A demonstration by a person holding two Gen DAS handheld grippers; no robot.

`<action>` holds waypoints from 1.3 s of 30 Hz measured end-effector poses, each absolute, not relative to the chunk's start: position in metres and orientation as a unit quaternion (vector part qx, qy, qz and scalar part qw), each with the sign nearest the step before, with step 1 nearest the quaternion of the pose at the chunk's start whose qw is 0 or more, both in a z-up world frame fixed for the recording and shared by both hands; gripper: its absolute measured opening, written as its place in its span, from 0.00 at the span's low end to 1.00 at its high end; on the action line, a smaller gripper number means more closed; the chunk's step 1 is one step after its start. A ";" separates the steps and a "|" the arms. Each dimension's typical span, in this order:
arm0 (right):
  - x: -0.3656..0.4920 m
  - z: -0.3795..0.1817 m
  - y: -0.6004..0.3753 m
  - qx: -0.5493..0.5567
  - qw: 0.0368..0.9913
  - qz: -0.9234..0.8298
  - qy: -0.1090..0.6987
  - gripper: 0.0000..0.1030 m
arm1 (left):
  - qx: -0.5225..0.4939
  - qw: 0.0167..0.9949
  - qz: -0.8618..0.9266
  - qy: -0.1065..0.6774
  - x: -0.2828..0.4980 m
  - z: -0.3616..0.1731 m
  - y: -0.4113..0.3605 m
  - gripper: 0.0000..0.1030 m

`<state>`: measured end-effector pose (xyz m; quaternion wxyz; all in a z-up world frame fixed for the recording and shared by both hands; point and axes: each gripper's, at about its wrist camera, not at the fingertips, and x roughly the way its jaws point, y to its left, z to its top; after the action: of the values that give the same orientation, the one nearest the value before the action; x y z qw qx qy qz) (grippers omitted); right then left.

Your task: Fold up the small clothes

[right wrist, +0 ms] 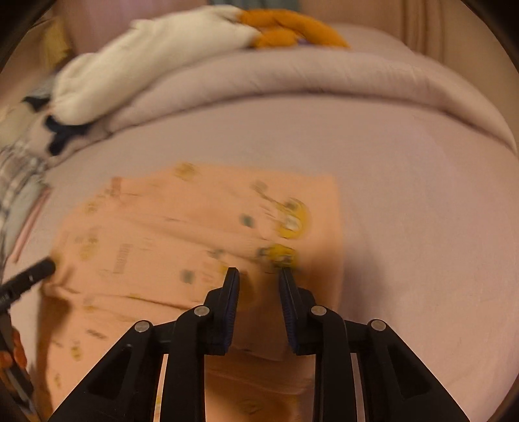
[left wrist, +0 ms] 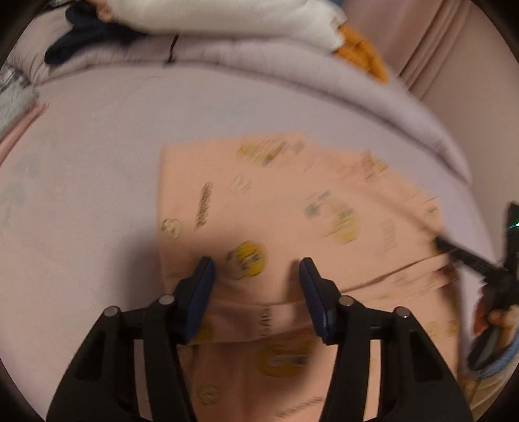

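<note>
A small peach garment (left wrist: 279, 207) with yellow smiley prints lies folded over on a pale lilac bed sheet (left wrist: 97, 136). It also shows in the right wrist view (right wrist: 181, 227). My left gripper (left wrist: 256, 269) is open, just above the garment's near left part. My right gripper (right wrist: 259, 276) is open, above the garment's near right part, with nothing between its fingers. The right gripper's finger (left wrist: 460, 253) shows at the right edge of the left wrist view. The left gripper's finger (right wrist: 29, 276) shows at the left edge of the right wrist view. Both views are blurred.
A rolled lilac duvet (right wrist: 324, 74) lies across the far side. On it are a white cloth (right wrist: 146, 52), an orange cloth (right wrist: 292, 29) and a dark cloth (left wrist: 84, 35). Checked and pink fabric (right wrist: 19, 181) lies at the left. A curtain (left wrist: 454, 42) hangs at the far right.
</note>
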<state>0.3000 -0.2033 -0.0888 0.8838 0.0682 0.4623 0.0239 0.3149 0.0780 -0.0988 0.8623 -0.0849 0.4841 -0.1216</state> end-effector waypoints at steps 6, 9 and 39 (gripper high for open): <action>0.285 -0.083 -0.245 0.120 0.882 0.002 0.455 0.16 | -0.109 0.868 -0.130 0.467 0.289 -0.077 0.104 0.53; 0.255 -0.072 -0.256 0.124 0.886 0.023 0.447 0.20 | -0.129 0.868 -0.133 0.460 0.262 -0.068 0.125 0.76; 0.104 -0.105 -0.242 0.239 0.795 0.207 0.517 0.53 | -0.334 0.749 -0.272 0.504 0.097 -0.099 0.147 0.78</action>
<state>0.1037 -0.2422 -0.1052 0.7952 0.2392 0.5174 0.2066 0.0970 0.1469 -0.0994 0.7486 -0.3336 0.5045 -0.2716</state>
